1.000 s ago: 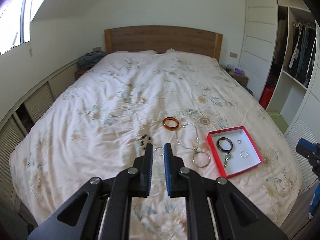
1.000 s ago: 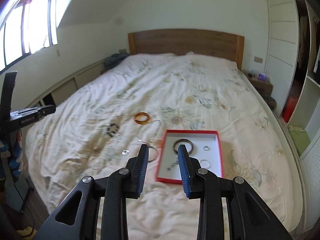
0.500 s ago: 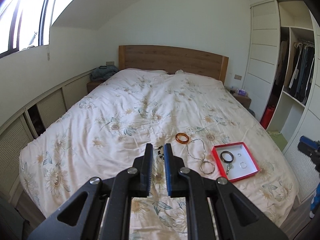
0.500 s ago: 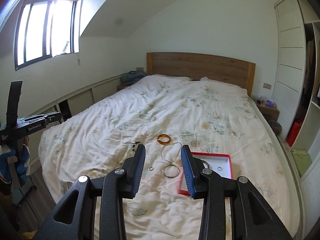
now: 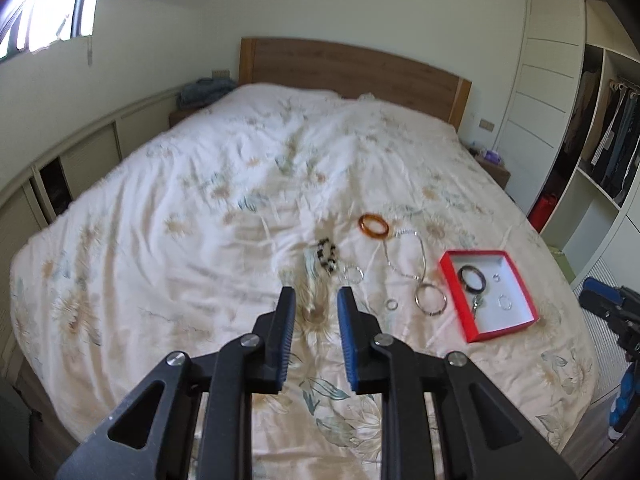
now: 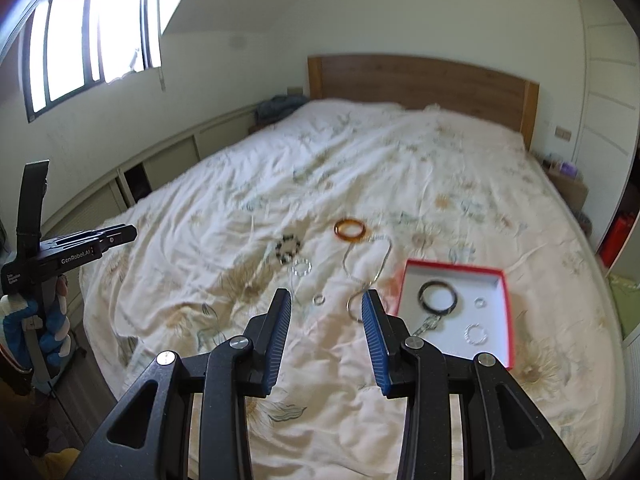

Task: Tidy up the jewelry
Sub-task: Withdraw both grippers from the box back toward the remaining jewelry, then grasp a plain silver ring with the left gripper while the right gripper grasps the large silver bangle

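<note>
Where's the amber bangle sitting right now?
The amber bangle lies on the bedspread, outside the red box: up-left of it in both views, right of the black beaded bracelet, touching the silver chain's far end.

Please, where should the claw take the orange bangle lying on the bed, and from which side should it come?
Probably from above, one finger inside the orange bangle and one outside, pinching its near rim. It lies flat on the soft bedspread, so its sides offer little to grip. The silver chain lies close at its right.
</note>
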The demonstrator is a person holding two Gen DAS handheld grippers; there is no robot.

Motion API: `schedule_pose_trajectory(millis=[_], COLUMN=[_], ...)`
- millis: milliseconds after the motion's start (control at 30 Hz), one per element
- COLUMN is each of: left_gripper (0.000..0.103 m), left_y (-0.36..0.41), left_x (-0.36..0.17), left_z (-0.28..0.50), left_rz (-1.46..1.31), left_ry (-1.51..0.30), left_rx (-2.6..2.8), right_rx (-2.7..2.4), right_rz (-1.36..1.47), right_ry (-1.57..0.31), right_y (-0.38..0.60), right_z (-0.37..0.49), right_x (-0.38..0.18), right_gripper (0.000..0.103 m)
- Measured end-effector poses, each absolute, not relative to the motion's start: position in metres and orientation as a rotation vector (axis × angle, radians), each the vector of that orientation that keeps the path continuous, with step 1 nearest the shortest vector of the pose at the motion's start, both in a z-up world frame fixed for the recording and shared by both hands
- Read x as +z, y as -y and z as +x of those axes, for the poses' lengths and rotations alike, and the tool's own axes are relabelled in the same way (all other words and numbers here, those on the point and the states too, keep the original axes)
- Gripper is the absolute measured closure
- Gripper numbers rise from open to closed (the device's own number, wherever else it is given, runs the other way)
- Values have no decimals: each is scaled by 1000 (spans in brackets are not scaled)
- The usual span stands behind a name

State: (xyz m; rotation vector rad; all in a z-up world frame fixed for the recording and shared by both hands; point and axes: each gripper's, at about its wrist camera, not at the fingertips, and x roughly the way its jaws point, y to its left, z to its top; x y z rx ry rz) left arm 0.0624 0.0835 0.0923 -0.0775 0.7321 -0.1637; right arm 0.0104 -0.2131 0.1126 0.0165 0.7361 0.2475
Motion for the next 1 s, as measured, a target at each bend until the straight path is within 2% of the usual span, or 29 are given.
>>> schedule_pose_trajectory(millis=[467,1000], left_gripper=[83,83], left_y=[-43,-8], left_x=[-26,-81], left_z=[149,202], left_rz=[-88,-94], left_ry=[-929,-1015], left_rx=[-205,-310], right_rx=[286,326], right_rz=[89,75], right_ry=[-992,-1094], right_y=[225,211], right_z=[107,167], right_x=[-11,-67], right_gripper=[66,67])
